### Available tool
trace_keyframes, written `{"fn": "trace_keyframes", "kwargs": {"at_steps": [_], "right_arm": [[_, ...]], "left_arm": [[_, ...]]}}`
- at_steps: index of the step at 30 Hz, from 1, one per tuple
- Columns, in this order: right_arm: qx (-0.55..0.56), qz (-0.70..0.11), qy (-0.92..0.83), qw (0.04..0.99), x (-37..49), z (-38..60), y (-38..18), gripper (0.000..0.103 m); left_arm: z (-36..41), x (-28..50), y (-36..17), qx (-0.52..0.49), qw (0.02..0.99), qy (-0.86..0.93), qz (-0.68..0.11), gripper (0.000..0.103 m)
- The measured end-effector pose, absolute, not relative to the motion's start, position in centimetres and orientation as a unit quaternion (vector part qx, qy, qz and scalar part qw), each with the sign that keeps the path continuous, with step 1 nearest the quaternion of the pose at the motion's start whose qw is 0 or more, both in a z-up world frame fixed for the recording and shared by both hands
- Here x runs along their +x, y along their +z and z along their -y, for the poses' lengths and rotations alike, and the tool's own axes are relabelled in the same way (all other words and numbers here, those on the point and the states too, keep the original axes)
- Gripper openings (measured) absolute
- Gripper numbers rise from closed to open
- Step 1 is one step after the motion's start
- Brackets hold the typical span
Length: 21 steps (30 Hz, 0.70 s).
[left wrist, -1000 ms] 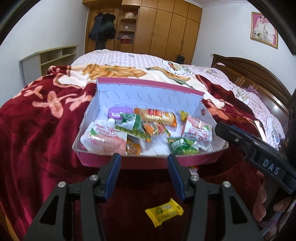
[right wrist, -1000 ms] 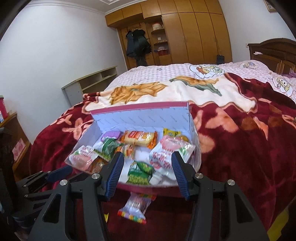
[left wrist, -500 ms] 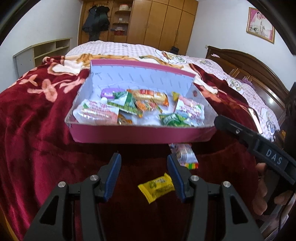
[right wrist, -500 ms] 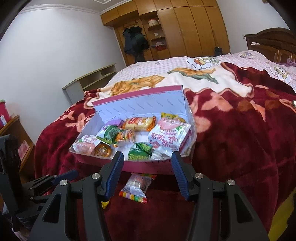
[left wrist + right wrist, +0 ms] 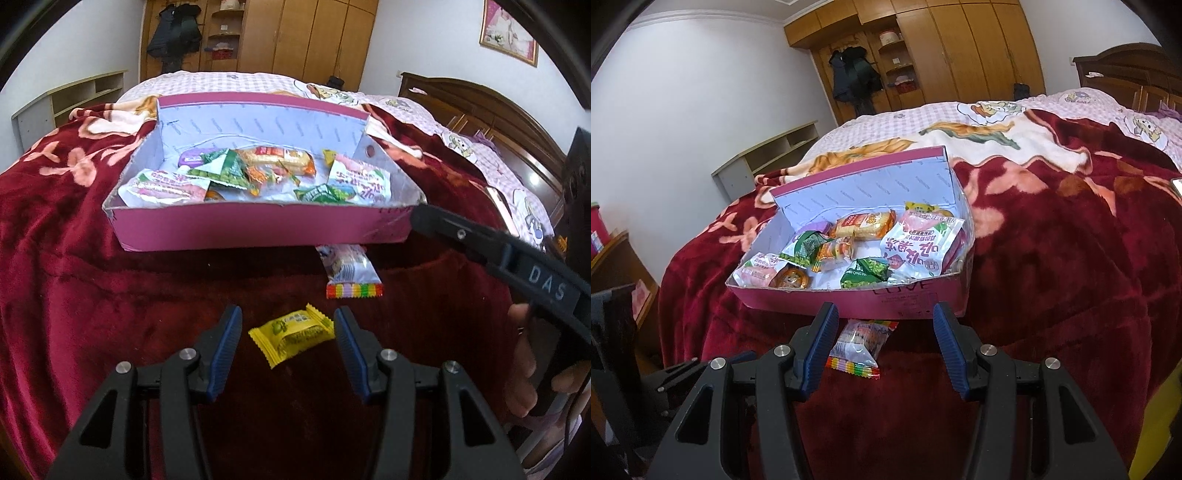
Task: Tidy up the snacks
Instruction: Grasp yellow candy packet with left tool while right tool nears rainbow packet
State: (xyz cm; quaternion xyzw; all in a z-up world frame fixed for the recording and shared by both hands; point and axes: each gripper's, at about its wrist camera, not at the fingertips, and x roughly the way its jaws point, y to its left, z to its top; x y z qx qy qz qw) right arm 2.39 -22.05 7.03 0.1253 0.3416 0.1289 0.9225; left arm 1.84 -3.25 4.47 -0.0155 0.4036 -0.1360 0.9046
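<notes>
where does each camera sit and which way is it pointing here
Left wrist: on the left tongs, looking forward and down at a yellow wrapped candy on the dark red blanket; the right tongs and a hand show.
Right wrist: on the right tongs, facing a clear rainbow-edged snack packet; both tongs stand open.
Shared: the pink cardboard box of snacks, that packet, the wooden wardrobe.

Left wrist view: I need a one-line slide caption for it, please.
Open left gripper brackets a yellow candy on the red blanket, before the pink snack box.
</notes>
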Motion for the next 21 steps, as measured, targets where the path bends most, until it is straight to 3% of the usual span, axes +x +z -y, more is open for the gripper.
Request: {"fn": "trace_keyframes", "kwargs": {"at_steps": [16,21], "right_arm": [[0.134,-0.353,0.125,0.918,2.5,22.3,5.8,0.055],[0.137,-0.359,0.123,0.915,2.6,22.4,5.3,0.055]], "left_arm": [[4.0,2.3,3.0,-0.012,0.907,-0.123,-0.403,0.054],[4.1,2.2,2.8,-0.004,0.908,-0.125,-0.399,0.030]]}}
